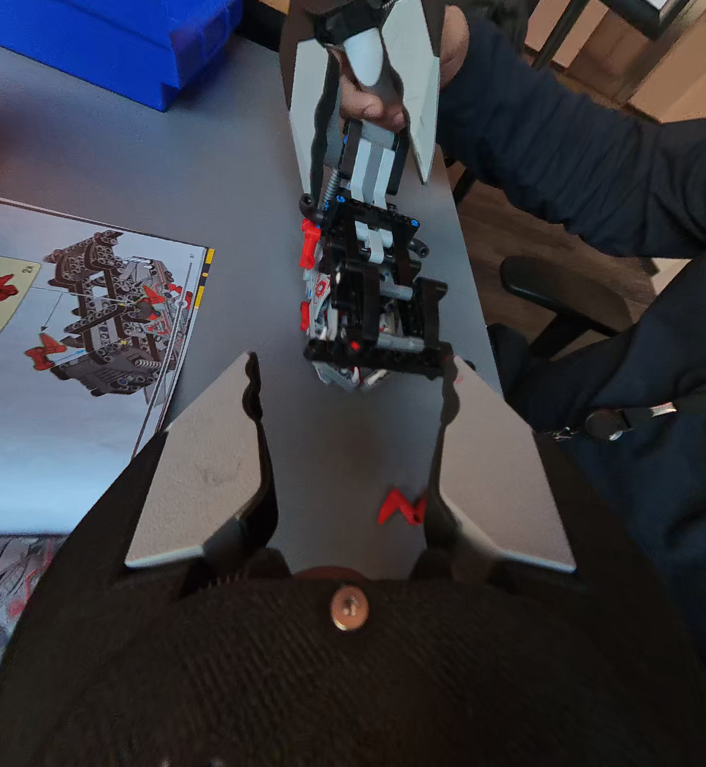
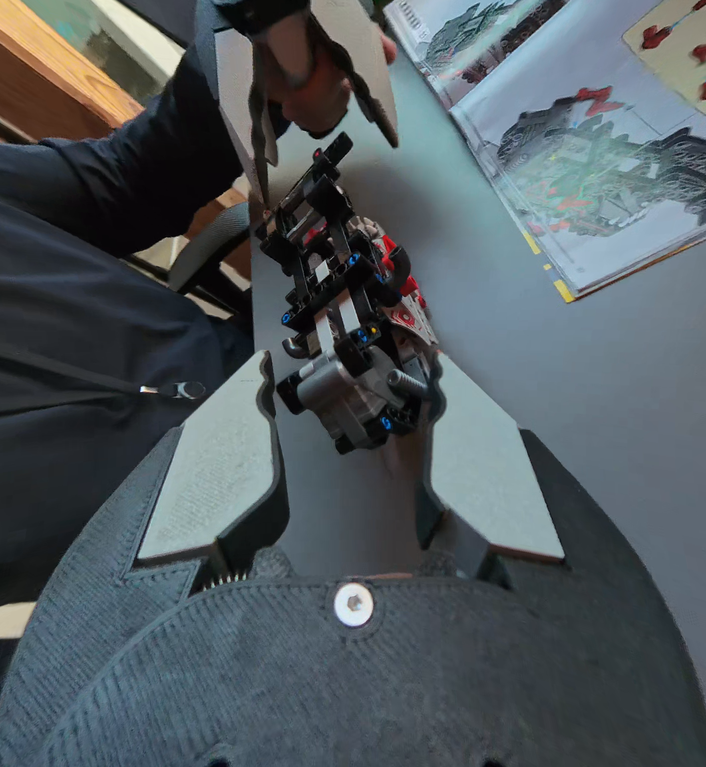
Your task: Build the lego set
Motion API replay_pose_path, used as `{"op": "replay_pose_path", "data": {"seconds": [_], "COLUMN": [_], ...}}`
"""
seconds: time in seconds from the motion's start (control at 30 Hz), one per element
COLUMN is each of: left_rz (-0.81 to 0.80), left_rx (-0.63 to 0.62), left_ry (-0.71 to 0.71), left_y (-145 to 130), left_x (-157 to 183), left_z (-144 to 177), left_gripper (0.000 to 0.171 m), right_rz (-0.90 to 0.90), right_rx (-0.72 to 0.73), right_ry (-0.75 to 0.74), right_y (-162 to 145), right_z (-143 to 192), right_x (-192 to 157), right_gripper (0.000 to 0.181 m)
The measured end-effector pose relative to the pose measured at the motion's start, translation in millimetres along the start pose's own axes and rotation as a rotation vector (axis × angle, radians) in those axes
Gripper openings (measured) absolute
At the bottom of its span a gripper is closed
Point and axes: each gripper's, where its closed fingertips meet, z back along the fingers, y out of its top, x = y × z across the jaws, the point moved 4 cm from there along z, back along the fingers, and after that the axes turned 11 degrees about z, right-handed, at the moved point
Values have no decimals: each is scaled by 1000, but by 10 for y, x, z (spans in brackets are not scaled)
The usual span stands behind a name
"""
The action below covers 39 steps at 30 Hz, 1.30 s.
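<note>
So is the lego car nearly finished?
Not yet. The black and grey model already has its frame, with red bits on one side. Right now both grippers sit at its ends: the right gripper around the grey end, the left gripper open at the other. A loose red piece still lies on the table, and the booklet shows red pieces going on.

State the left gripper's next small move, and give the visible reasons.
Probably draw the left gripper back and close on the loose red piece lying on the table beside its finger: its jaws stand open and empty, and the open manual shows red pieces joining the model.
</note>
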Motion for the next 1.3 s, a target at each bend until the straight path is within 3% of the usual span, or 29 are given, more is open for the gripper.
{"op": "replay_pose_path", "data": {"seconds": [0.13, 0.23, 0.37, 0.47, 0.67, 0.83, 0.93, 1.0, 1.07, 1.17, 1.3], "left_rz": [-18, -34, -16, -12, -37, -91, -241, -316, -343, -318, -271], "left_rx": [-29, -87, -158, -172, -91, -1, 34, 65, 40, -48, -134], "left_ry": [128, 174, 172, 229, 342, 379, 512, 492, 457, 368, 310], "left_y": [-118, -365, -691, -791, -672, -460, -126, 119, 275, 341, 227], "left_x": [37, 175, 293, 268, 273, 433, 436, 462, 383, 205, 54], "left_z": [276, 418, 292, 207, 271, 243, 240, 172, 65, -138, -328], "left_gripper": [86, 62, 58, 61, 63, 58, 72, 85, 92, 100, 98], "right_rz": [61, 115, 170, 177, 244, 342, 345, 328, 348, 408, 509], "right_rx": [66, 62, 95, 100, 94, 29, 52, 65, 50, -44, -90], "right_ry": [-128, -273, -430, -492, -715, -827, -869, -947, -1028, -1206, -1236], "right_y": [41, 6, -71, -178, -319, -279, -164, -114, -96, -89, -55], "right_z": [190, 308, 358, 356, 404, 256, 61, -83, -216, -227, -298], "right_x": [-89, -131, -209, -308, -504, -588, -588, -555, -520, -437, -446], "right_gripper": [73, 73, 70, 71, 76, 80, 87, 93, 106, 104, 81]}}
